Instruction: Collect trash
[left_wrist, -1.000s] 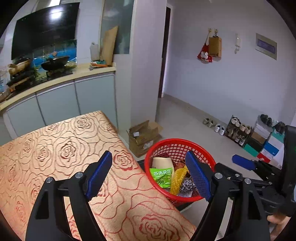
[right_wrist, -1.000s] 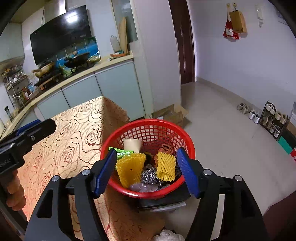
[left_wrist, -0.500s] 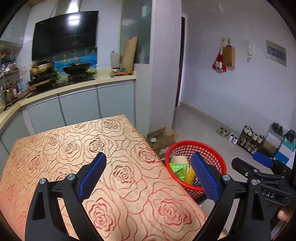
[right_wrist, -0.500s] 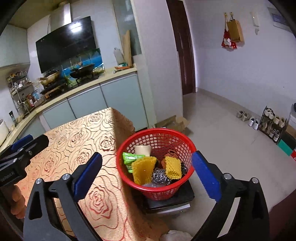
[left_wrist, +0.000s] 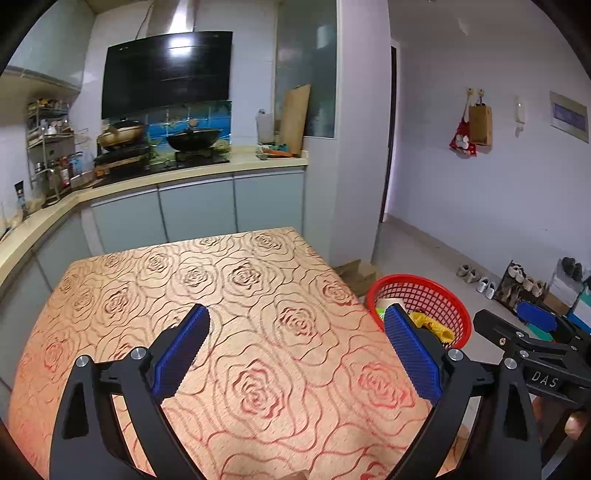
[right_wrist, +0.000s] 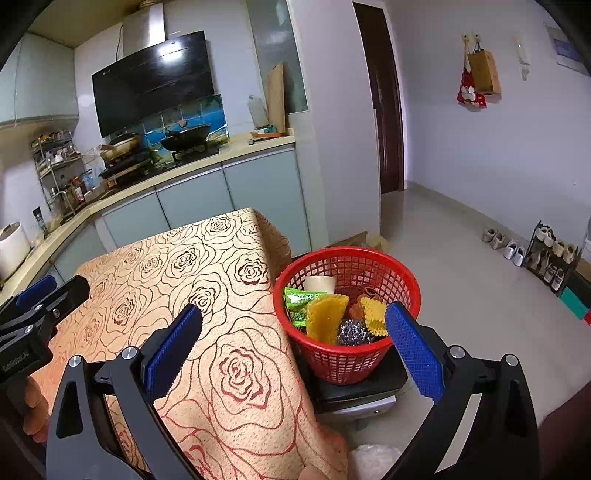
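A red mesh basket (right_wrist: 347, 253) stands on a dark stool (right_wrist: 354, 391) beside the table's right edge. It holds a green snack packet (right_wrist: 301, 299), yellow foam nets (right_wrist: 327, 317), a steel scourer (right_wrist: 352, 332) and a paper cup (right_wrist: 319, 284). My right gripper (right_wrist: 293, 309) is open and empty, short of the basket and above the table corner. My left gripper (left_wrist: 295, 312) hangs over the rose-patterned tablecloth (left_wrist: 258, 332), its jaws opening with nothing between them. In the left wrist view the basket (left_wrist: 417, 280) lies to the right, partly behind the right finger.
A kitchen counter (left_wrist: 192, 173) with pans runs behind the table. A cardboard box (left_wrist: 354, 269) lies on the floor past the basket. A shoe rack (right_wrist: 550, 254) and loose shoes line the right wall. Something white and crumpled (right_wrist: 373, 461) lies by the stool.
Both grippers have drawn back from the basket, which now looks smaller and farther. Both pairs of jaws stand wider. The left wrist view has swung left over the table.
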